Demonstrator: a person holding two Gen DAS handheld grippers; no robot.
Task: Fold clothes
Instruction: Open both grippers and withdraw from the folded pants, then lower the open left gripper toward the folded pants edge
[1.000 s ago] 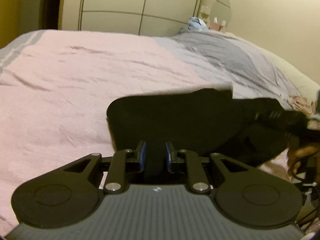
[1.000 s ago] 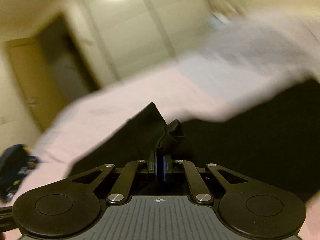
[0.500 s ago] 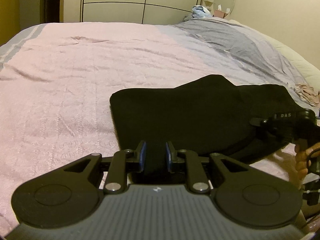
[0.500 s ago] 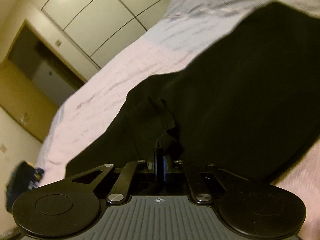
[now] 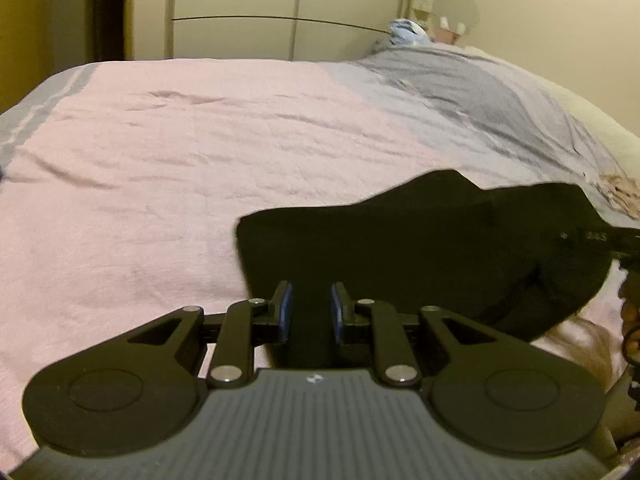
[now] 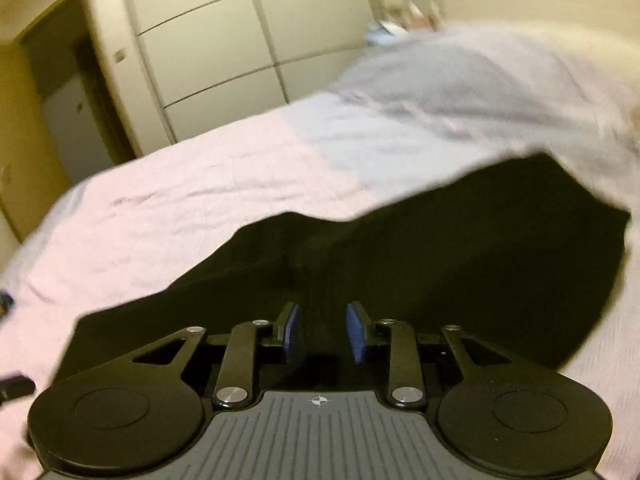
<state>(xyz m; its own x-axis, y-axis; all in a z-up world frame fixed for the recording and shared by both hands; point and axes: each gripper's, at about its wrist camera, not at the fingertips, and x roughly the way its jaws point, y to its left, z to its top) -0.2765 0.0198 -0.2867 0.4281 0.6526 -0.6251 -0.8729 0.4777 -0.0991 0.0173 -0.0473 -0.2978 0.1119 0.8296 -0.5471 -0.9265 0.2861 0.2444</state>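
The black garment (image 5: 420, 248) lies folded on the bed, filling the lower right of the left wrist view and the lower middle and right of the right wrist view (image 6: 460, 264). Its surface is so dark that seams and layers are hard to make out; only a raised hump along its far edge and a curved lower fold at the right can be read. Its near edge is hidden behind both gripper bodies.

The pink bedspread (image 5: 160, 168) spreads across the left and centre of the frame, turning to a grey section (image 5: 480, 100) toward the upper right. In the right wrist view the far part of the bed is smeared by blur. Pale wardrobe panels (image 5: 280, 0) fill the upper middle, with a dark doorway (image 6: 72, 112) at the upper left.

The left gripper (image 5: 311, 312), bottom centre, has its jaws parted with nothing between the blue pads, the black cloth lying just beyond them. The right gripper (image 6: 322, 332) is likewise spread and empty above the garment; its body is cut off at the right edge of the left wrist view.

A small bluish bundle (image 5: 408, 32) sits at the far upper right, too small to identify.
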